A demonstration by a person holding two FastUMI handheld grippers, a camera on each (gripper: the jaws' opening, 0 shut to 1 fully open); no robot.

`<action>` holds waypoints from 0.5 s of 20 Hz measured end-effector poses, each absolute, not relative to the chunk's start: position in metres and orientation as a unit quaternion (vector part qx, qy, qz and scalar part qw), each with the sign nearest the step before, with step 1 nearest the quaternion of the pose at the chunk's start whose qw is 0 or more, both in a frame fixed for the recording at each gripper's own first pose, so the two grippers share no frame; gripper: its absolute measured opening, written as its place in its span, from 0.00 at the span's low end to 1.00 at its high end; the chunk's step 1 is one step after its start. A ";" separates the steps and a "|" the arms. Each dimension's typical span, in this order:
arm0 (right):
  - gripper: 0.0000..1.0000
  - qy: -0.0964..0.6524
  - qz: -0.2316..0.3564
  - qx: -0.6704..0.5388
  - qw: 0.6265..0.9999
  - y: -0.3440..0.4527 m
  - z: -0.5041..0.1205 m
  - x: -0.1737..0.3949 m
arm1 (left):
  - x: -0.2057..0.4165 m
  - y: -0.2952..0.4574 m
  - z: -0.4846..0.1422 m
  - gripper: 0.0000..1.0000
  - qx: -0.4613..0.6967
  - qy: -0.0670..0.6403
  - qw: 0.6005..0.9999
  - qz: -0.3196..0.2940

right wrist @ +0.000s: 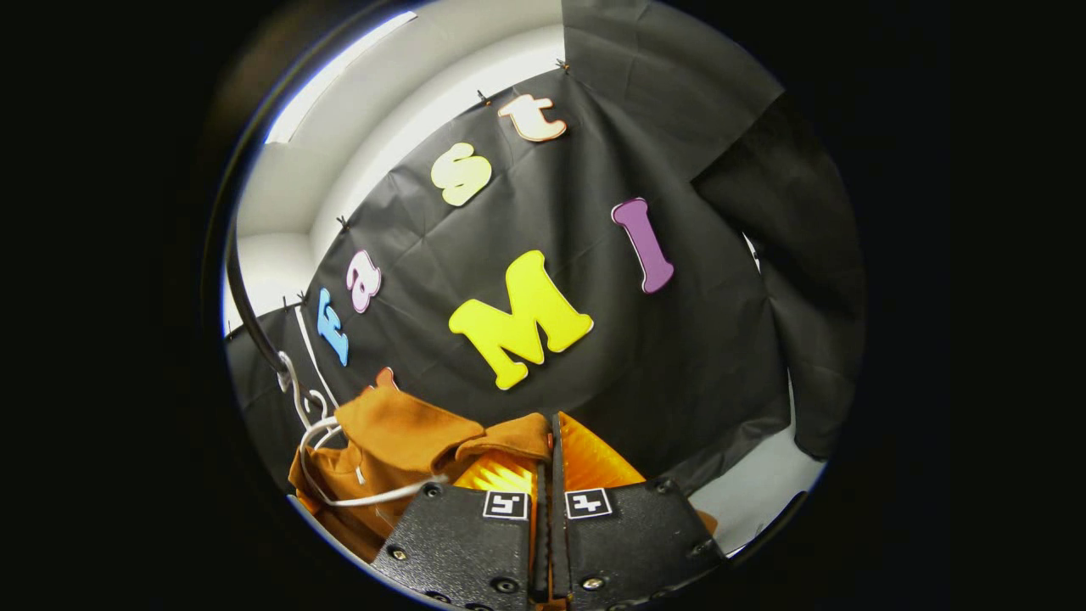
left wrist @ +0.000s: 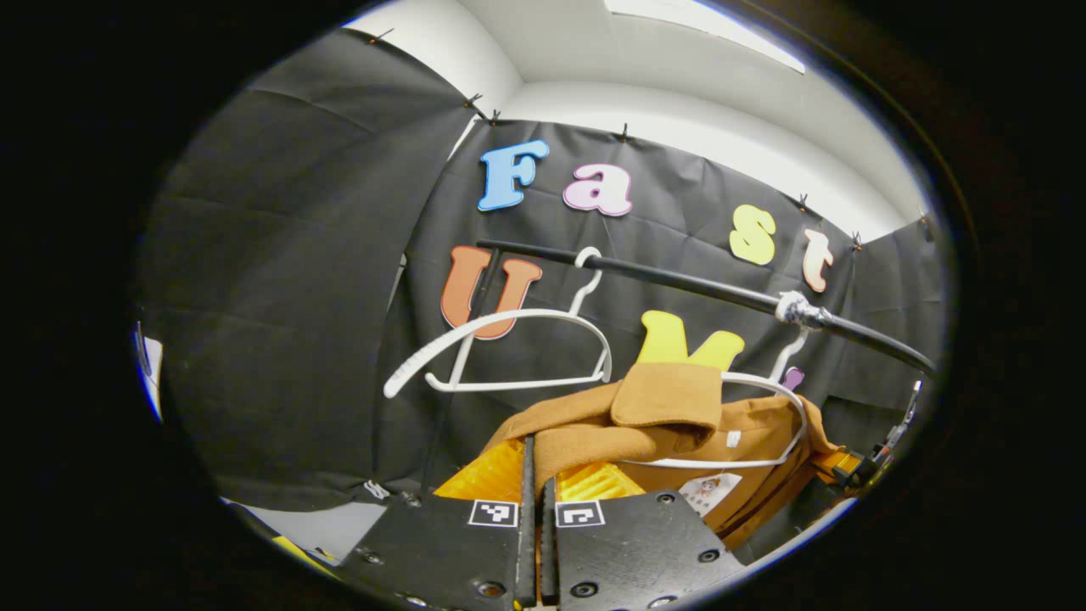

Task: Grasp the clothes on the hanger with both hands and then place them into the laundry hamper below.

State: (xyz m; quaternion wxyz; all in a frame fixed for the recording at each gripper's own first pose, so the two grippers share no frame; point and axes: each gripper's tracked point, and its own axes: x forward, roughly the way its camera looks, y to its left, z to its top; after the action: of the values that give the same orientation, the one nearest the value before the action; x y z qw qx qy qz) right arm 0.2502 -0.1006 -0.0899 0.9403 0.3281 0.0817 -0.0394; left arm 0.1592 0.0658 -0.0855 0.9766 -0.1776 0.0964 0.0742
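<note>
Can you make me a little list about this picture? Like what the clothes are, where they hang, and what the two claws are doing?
clothes: a brown garment, bunched up, draped on a white hanger
empty hanger: another white hanger on the same black rail, nothing on it
left claw: fingers closed together, pinching a fold of the brown garment
right claw: fingers closed together, pinching the garment's other side
hamper: cannot tell where it is
</note>
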 end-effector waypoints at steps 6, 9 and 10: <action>0.00 0.073 -0.025 0.381 0.921 -0.111 -0.077 0.267 | 0.169 0.094 -0.070 0.02 -0.197 0.088 0.973 0.081; 0.00 0.076 -0.010 0.393 0.916 -0.110 -0.073 0.274 | 0.174 0.102 -0.078 0.02 -0.204 0.102 0.971 0.079; 0.00 0.077 -0.008 0.394 0.916 -0.112 -0.071 0.278 | 0.174 0.103 -0.077 0.02 -0.202 0.100 0.971 0.075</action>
State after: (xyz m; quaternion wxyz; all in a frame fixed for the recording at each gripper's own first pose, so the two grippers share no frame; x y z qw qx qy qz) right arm 0.2775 -0.1124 -0.0713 0.9157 0.3944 0.0766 -0.0083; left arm 0.1744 0.1032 -0.0773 0.9713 -0.2022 0.1004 0.0746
